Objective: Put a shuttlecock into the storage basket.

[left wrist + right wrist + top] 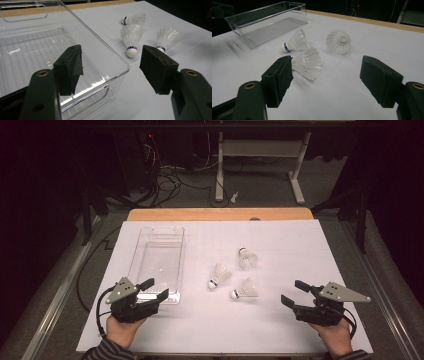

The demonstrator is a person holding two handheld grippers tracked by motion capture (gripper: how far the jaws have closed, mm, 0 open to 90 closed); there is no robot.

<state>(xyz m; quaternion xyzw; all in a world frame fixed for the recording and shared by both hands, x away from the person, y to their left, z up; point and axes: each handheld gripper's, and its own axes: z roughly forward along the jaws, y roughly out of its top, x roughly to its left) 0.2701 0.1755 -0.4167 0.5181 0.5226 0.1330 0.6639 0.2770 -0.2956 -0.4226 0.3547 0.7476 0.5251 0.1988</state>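
Both hand-held grippers, left gripper (154,289) and right gripper (295,293), hold jaws released, three shuttlecocks (219,275) lying between them.

My left hand (121,330) comes in from the bottom edge, striped sleeve (107,352) just showing, and holds the left gripper (153,289) low over the near left part of the counter (280,330). Its jaws stand wide apart with nothing between them and point forward and a little to the right. My right hand (334,336) mirrors it at the near right, gripping the right gripper (295,293), whose jaws also gape empty and point forward and to the left. A grey three-cornered plate (344,292) sits on top of each gripper, and a black cable (101,306) loops back from the left one.
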